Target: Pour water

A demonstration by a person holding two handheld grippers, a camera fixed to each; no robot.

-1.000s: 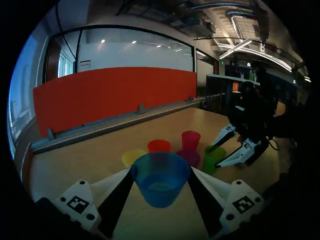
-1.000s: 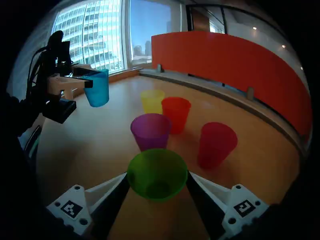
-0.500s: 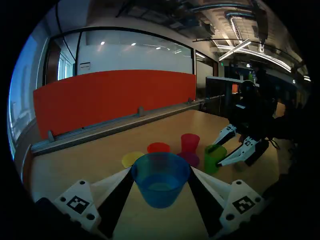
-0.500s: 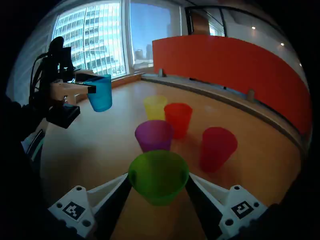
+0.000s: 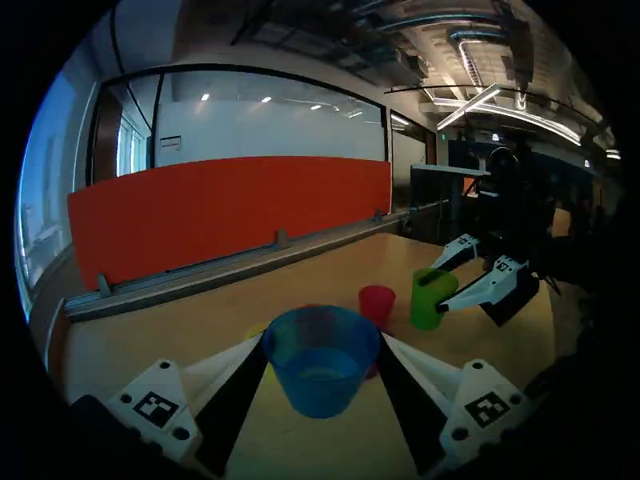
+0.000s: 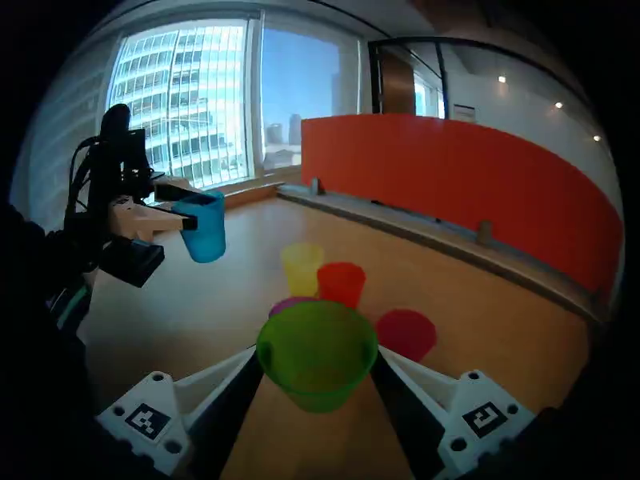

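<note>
Left gripper (image 5: 322, 344), fingers pinching the blue cup (image 5: 322, 388), water inside; right gripper (image 6: 317, 352), fingers clamping the green cup (image 6: 317, 380), yellow cup (image 6: 302, 268) at twelve o'clock.

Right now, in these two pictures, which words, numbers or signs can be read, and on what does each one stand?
No word or number can be read.
White notice on the glass wall: too small to read.
Square markers on the left tongs and right tongs: black-and-white patterns, no letters.

Left gripper (image 5: 322, 342), white fingers (image 5: 212, 372), black inner faces, square tag markers (image 5: 155, 408), screws (image 5: 164, 366); right gripper (image 6: 316, 354) alike; black cables (image 6: 80, 164)
</note>
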